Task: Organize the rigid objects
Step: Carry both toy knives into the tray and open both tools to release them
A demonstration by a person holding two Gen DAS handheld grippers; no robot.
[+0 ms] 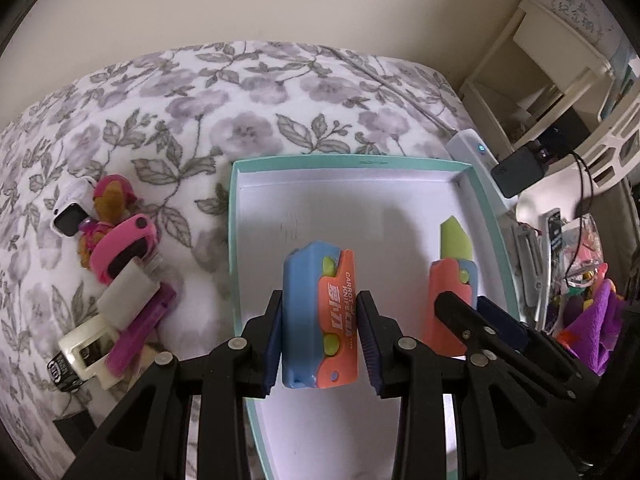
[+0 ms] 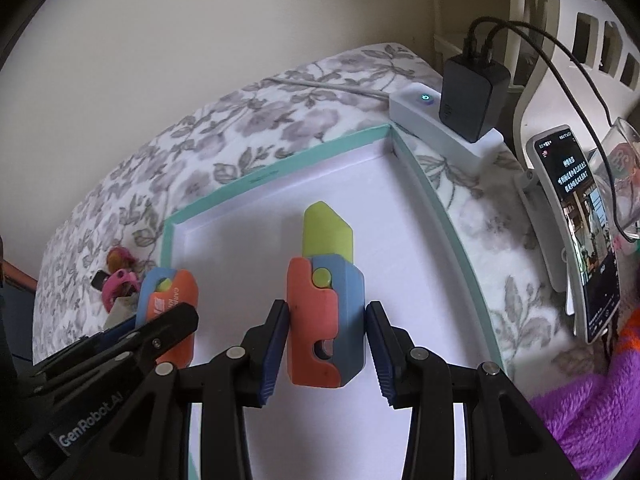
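Two toy knives [image 1: 318, 316] [image 2: 326, 320] hang side by side over the box [image 1: 352, 162], with other toys [image 1: 116, 248] left of it.

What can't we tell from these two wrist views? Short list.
- Near end of the teal box: left wrist view, hidden under the left gripper.
- Whether the closed carrot knife or the open carrot knife in the right gripper rests on the box floor: undersides unseen.
- Pile of toys on the bedspread: overlapping, some unidentifiable.
- Phone text: right wrist view, too small.
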